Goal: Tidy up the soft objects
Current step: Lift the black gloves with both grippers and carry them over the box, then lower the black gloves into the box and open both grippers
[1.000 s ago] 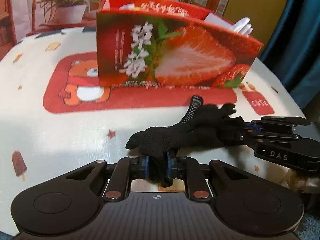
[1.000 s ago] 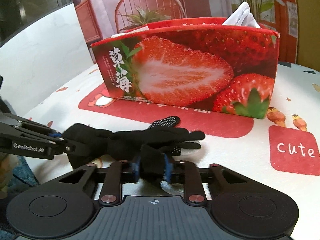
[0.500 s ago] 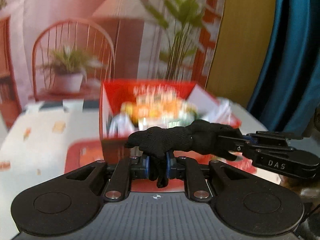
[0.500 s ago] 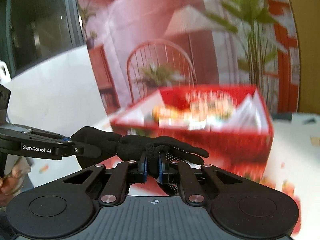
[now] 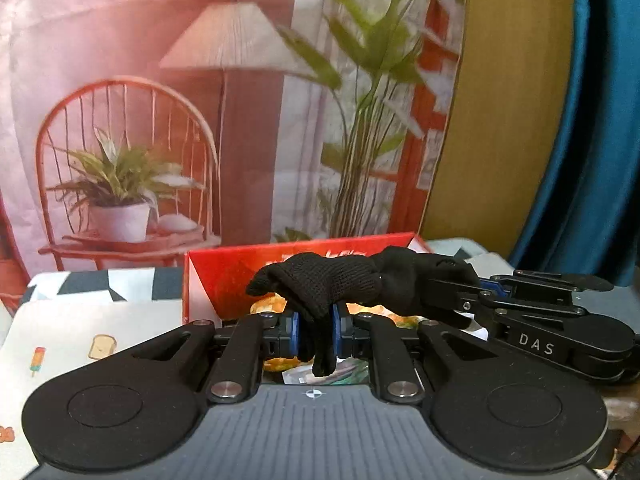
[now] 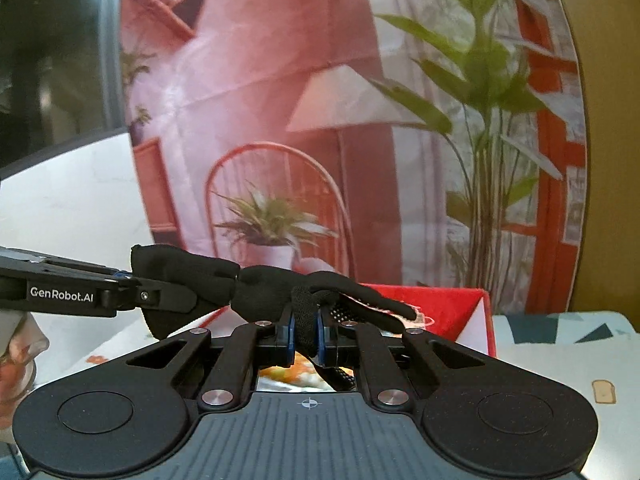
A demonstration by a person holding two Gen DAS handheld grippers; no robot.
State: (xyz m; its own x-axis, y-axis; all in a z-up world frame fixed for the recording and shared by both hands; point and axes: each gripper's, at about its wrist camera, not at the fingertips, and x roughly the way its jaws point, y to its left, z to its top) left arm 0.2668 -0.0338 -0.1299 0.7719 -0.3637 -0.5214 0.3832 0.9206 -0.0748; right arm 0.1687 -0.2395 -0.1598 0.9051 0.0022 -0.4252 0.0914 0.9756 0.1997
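Observation:
A black knit glove point(image 5: 336, 282) hangs stretched in the air between my two grippers, above the open top of the red strawberry box point(image 5: 228, 276). My left gripper point(image 5: 314, 330) is shut on one end of the glove, and a strip of cloth droops below its pads. In the right wrist view my right gripper point(image 6: 306, 334) is shut on the other end of the black glove point(image 6: 260, 290), whose dotted fingers point right over the red box point(image 6: 444, 310). Each gripper shows in the other's view, coming in from the side.
The box holds orange and white items, mostly hidden behind the grippers. It stands on a cream tablecloth point(image 5: 100, 328) with small printed pictures. Behind is a printed backdrop point(image 5: 200, 100) of a chair, lamp and plants. A teal curtain point(image 5: 592, 140) hangs at the right.
Both grippers have lifted the glove off the tablecloth and carried it up and forward over the box's open top. The box's front face has dropped out of sight below the grippers.

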